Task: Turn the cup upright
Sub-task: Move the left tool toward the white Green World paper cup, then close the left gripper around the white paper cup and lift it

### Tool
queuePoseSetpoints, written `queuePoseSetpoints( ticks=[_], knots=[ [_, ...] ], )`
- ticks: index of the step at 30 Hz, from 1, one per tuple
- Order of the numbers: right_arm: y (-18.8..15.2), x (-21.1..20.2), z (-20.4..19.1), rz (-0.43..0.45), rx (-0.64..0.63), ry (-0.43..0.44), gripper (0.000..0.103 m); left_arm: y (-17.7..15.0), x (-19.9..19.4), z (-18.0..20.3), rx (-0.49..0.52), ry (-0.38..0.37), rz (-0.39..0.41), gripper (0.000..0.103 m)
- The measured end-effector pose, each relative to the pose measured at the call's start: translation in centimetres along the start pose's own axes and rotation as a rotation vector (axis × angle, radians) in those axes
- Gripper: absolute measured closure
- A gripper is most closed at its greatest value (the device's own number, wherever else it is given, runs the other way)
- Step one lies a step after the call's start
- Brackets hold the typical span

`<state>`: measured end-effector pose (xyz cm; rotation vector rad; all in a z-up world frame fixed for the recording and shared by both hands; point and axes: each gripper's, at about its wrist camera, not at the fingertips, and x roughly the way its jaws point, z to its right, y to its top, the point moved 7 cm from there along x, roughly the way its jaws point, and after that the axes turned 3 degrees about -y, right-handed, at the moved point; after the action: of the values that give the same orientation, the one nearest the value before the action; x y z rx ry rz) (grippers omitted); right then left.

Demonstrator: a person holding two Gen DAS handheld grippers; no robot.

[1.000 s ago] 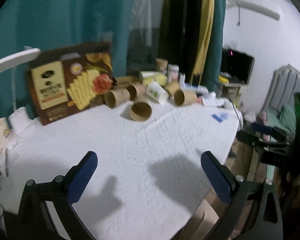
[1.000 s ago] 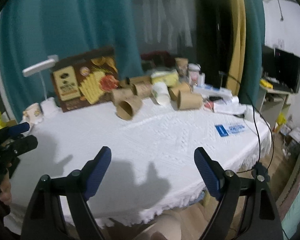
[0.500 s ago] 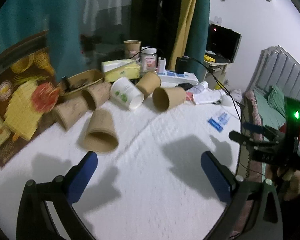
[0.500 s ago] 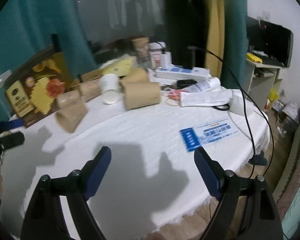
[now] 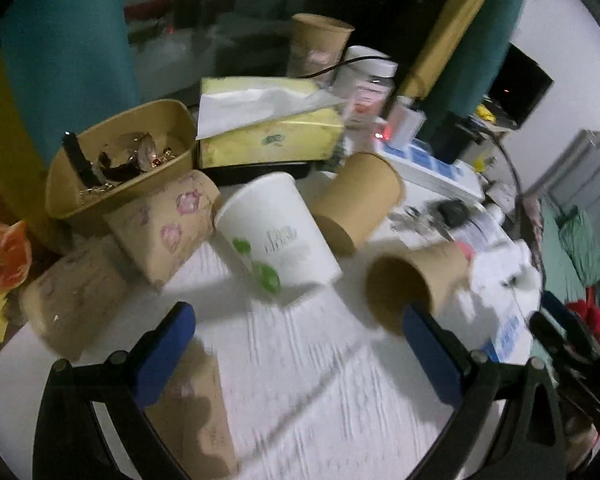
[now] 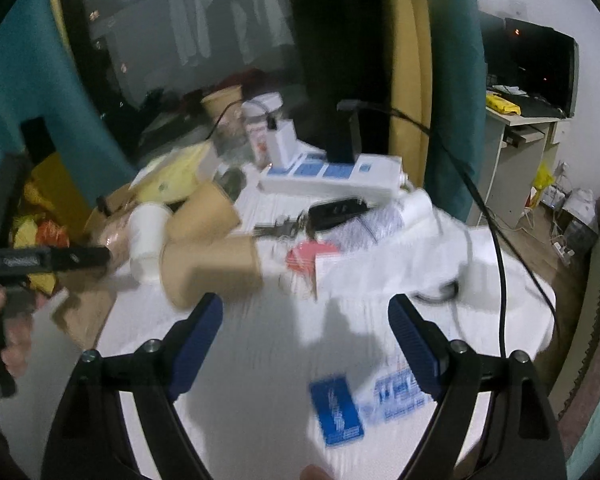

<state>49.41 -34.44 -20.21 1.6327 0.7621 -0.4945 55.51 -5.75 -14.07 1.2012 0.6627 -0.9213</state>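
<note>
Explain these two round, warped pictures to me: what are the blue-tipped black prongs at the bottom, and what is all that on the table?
No robot here: a person carries a two-finger gripper in each hand, each with a wide-angle camera looking along its fingers. One picture is from the left gripper, the other from the right gripper. Both are open and hold nothing. On the white tablecloth lie several paper cups on their sides, among them a white cup and a plain brown cup whose mouth faces the left camera. Behind them sit a yellow tissue box and a tan tray of small items. One brown cup at the back stands upright.
</note>
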Motion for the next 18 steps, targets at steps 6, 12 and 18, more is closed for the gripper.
queuePoseSetpoints(
  ticks=[6,12,18],
  knots=[
    [0.9,0.8,0.2,0.006,0.022,0.02,0.02,1.7,4.1,-1.7,-0.074,0.012,-0.049,0.004],
    [-0.4,0.6,0.5,-0.015,0.028,0.039,0.02,2.3,6.5,-2.6,-0.072,0.063,-0.086,0.025],
    [-0.8,-0.8,0.4,-0.001,0.032,0.05,0.02,2.4,6.0,-2.1,-0.069,0.051,-0.077,0.031]
  ],
)
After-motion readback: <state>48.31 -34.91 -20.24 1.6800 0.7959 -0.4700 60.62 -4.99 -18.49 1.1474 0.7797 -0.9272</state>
